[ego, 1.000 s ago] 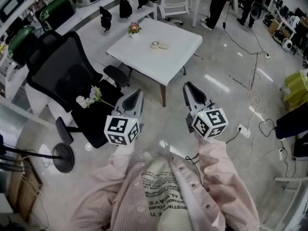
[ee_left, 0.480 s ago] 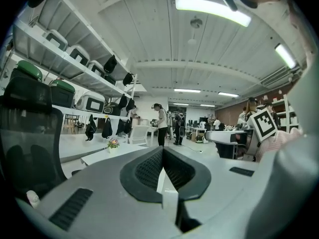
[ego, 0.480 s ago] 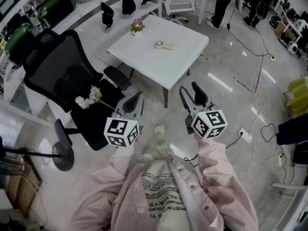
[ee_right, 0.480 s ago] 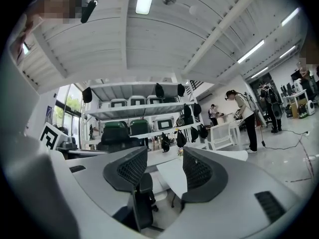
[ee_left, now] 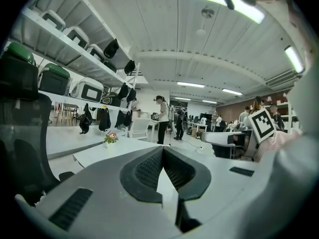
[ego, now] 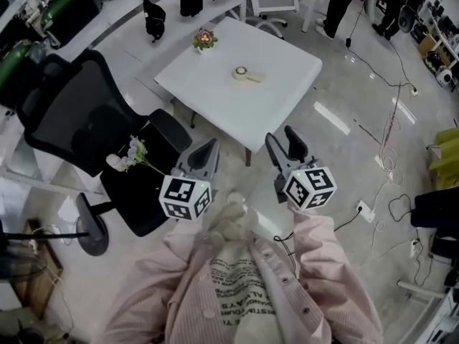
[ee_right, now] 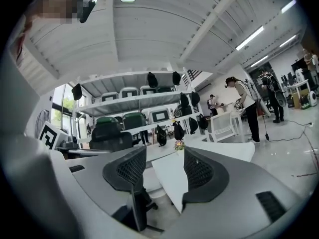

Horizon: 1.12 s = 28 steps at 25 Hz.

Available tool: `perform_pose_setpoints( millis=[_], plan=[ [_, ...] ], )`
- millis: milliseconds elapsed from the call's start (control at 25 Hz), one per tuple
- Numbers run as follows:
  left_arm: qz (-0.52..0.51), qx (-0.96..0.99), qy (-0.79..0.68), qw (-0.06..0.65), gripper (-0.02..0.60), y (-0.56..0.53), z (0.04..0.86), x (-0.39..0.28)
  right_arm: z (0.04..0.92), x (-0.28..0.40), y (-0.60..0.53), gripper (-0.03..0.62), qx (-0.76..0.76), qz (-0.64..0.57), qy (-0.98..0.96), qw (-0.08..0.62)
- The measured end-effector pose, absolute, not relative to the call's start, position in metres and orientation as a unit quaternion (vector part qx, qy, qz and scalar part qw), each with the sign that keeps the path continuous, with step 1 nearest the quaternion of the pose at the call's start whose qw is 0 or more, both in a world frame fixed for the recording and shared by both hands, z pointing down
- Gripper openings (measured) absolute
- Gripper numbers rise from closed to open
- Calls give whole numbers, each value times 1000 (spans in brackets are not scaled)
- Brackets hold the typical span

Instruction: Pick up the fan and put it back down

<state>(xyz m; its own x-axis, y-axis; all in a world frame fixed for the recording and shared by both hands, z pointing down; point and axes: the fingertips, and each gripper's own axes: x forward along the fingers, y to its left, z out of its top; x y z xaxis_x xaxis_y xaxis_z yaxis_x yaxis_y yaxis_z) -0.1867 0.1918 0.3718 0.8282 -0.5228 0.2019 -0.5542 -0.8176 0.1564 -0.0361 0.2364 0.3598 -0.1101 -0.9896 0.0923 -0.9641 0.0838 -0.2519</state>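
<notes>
Head view: fan (ego: 247, 74), handle rightward.

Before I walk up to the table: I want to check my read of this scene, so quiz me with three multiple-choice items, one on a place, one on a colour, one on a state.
1. Where is the fan?
A on the white table
B on the floor
C on a shelf

2. What colour is the office chair?
A red
B black
C white

3. How do the jaws of the left gripper stand?
A wide apart
B clamped on the fan
C together, with nothing between them

Key:
1 A: in the head view the fan lies near the middle of the table top.
2 B: the chair's back and seat are both black.
3 C: the left gripper view shows the two pads meeting at their tips.
</notes>
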Motion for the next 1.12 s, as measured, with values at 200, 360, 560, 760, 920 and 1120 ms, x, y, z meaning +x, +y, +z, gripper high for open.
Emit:
perform_pose_setpoints(
  millis=[200,360,560,760,920,1120],
  plan=[
    [82,946,-290,122,2,142,382,-169,372,-19,187,204,-660,-148,735,47],
    [85,945,-286,135,2,112,392,-154,382,-7,157,204,-659,-159,735,35],
    [88,944,-282,149,2,85,402,-141,391,2,132,204,-658,-173,732,23],
    [89,945,-272,160,2,69,407,-128,398,11,116,204,-659,-181,730,5],
    [93,943,-271,167,2,59,414,-121,400,19,104,204,-660,-176,730,-7],
    [103,942,-270,174,2,50,425,-107,413,35,89,204,-660,-183,729,-11]
  ],
)
